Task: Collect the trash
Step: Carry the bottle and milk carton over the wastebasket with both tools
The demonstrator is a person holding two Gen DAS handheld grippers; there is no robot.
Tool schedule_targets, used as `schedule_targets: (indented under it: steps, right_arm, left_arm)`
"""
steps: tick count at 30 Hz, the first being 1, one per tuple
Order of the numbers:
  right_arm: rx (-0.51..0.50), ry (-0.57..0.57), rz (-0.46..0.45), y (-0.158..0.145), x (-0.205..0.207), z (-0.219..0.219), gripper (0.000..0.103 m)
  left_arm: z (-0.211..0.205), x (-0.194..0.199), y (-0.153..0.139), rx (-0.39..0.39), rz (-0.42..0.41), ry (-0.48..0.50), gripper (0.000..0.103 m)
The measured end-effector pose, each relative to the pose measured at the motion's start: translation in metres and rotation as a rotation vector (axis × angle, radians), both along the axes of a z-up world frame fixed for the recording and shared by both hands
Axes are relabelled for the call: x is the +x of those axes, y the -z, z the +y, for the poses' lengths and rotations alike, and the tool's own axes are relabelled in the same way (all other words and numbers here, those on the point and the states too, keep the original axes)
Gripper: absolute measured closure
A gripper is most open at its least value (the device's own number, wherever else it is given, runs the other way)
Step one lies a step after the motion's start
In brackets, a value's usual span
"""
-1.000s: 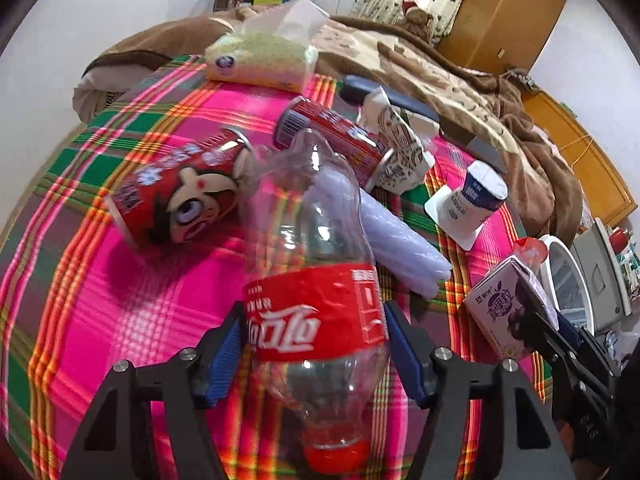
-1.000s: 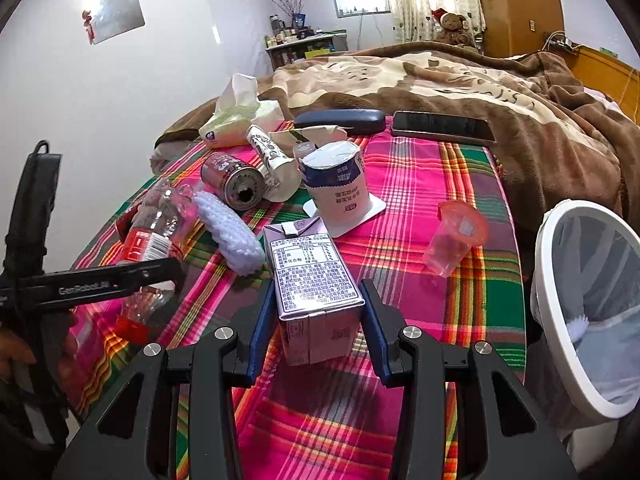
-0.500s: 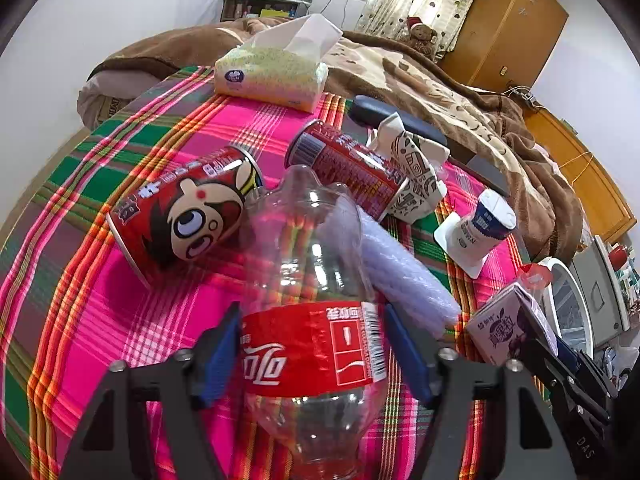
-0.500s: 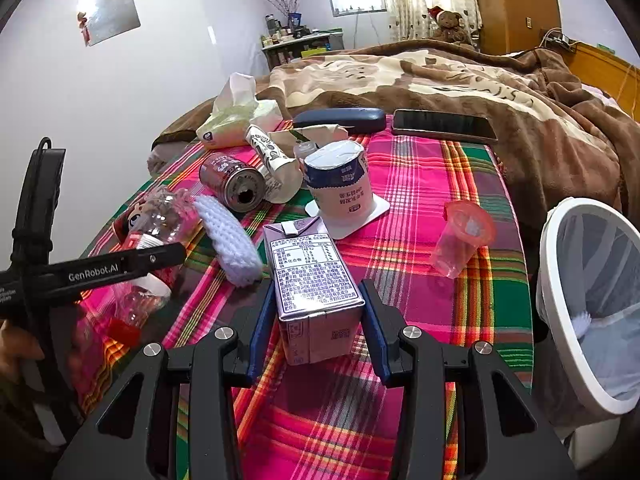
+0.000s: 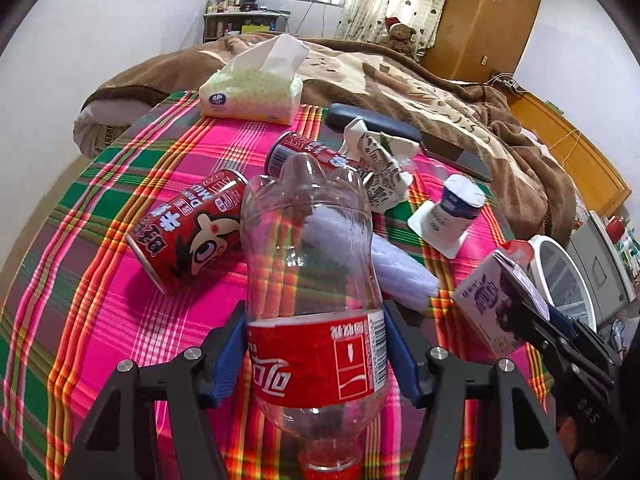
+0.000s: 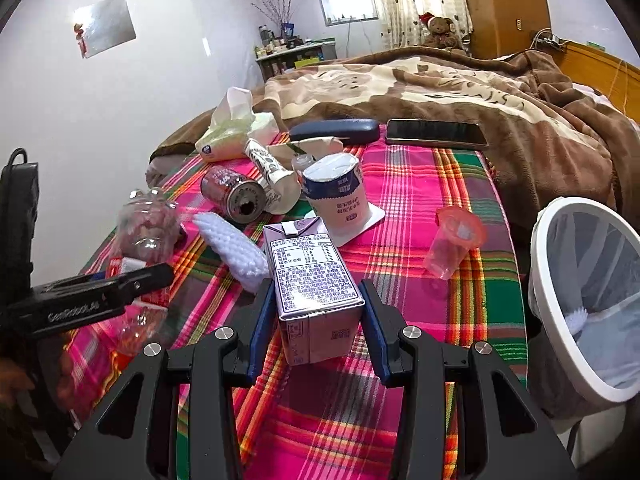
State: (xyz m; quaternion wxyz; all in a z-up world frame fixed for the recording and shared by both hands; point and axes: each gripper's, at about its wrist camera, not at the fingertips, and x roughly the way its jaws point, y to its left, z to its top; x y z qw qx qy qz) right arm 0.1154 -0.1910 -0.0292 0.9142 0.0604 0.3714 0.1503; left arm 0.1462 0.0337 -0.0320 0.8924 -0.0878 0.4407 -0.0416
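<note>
Currently: left gripper [image 5: 316, 356] clamping clear bottle [image 5: 312, 280] | right gripper [image 6: 316, 320] clamping purple carton [image 6: 310, 280], both left of bin [image 6: 560, 292] | risk: thin bottle possibly buckling, slipping before bin

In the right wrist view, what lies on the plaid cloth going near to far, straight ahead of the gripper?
Purple drink carton between the right gripper's pads → white-and-blue yogurt cup, upside down on its lid → dark blue glasses case → brown patterned blanket.
</note>
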Motion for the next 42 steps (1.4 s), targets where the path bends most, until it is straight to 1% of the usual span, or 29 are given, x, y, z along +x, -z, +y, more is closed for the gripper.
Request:
schedule_targets:
  steps: [8, 11, 15, 23, 26, 28, 33, 39, 42]
  right_arm:
    - [0.008, 0.011, -0.022, -0.007, -0.004, -0.002, 0.06]
    - [0.015, 0.021, -0.028, -0.009, -0.005, -0.005, 0.06]
    - [0.023, 0.033, -0.033, -0.01, -0.007, -0.01, 0.06]
    - [0.045, 0.042, -0.03, -0.009, -0.008, -0.014, 0.06]
    - [0.053, 0.047, -0.039, -0.011, -0.009, -0.017, 0.06]
    - [0.063, 0.049, -0.045, -0.013, -0.011, -0.019, 0.06]
    - [0.074, 0.055, -0.066, -0.019, -0.016, -0.026, 0.06]
    - [0.08, 0.092, -0.094, -0.028, -0.022, -0.043, 0.06]
    - [0.082, 0.122, -0.109, -0.032, -0.026, -0.056, 0.06]
  left_arm:
    - [-0.014, -0.019, -0.021, 0.051, -0.059, 0.034, 0.04]
    - [-0.018, -0.022, -0.025, 0.04, -0.061, 0.048, 0.04]
    - [-0.02, -0.026, -0.028, 0.044, -0.068, 0.058, 0.04]
    - [-0.006, -0.035, -0.028, -0.014, -0.058, 0.043, 0.04]
    - [-0.004, -0.04, -0.032, 0.004, -0.073, 0.032, 0.04]
    - [-0.003, -0.041, -0.034, -0.006, -0.071, 0.033, 0.04]
    - [-0.016, -0.044, -0.044, -0.004, -0.097, 0.068, 0.041]
    - [-0.042, -0.046, -0.061, 0.01, -0.144, 0.126, 0.041]
    - [-0.057, -0.044, -0.066, -0.003, -0.151, 0.156, 0.04]
